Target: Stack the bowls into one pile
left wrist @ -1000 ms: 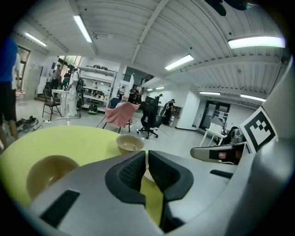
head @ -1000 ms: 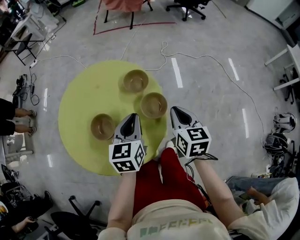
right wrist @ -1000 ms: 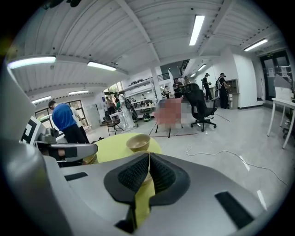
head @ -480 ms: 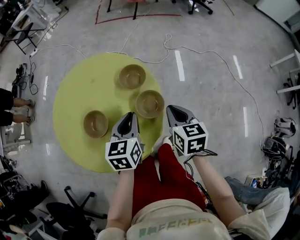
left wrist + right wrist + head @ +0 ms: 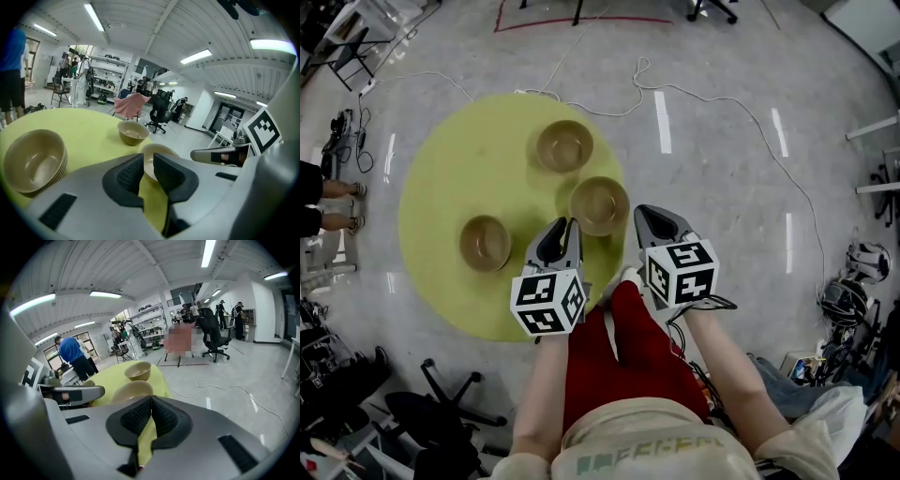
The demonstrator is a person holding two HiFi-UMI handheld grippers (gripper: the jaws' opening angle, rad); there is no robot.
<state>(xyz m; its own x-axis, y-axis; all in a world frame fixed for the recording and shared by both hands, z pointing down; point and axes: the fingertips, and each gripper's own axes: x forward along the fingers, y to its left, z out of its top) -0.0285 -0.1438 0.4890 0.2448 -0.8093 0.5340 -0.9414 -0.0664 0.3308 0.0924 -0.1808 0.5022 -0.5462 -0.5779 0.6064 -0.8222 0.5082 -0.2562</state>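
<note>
Three tan bowls stand apart on the round yellow table [image 5: 441, 178]: a far bowl [image 5: 564, 145], a middle bowl [image 5: 599, 205] and a left bowl [image 5: 485, 243]. My left gripper [image 5: 566, 227] hovers over the table's near edge, just left of the middle bowl, holding nothing. In the left gripper view its jaws [image 5: 147, 157] stand a narrow gap apart, with the middle bowl [image 5: 159, 151] showing beyond them, the far bowl [image 5: 133, 132] behind and the left bowl [image 5: 33, 159] beside. My right gripper [image 5: 647, 216] hangs just off the table's right edge, and its pads [image 5: 151, 400] touch, empty.
A white cable [image 5: 712, 103] snakes over the grey floor right of the table. An office chair base [image 5: 450, 403] stands at the near left. A person's feet [image 5: 337, 192] are at the left edge. A person in blue [image 5: 72, 352] stands beyond the table.
The head view has drifted, so the table sits a little further left and up. Both grippers hold about the same place by the table's near edge. No bowl has moved.
</note>
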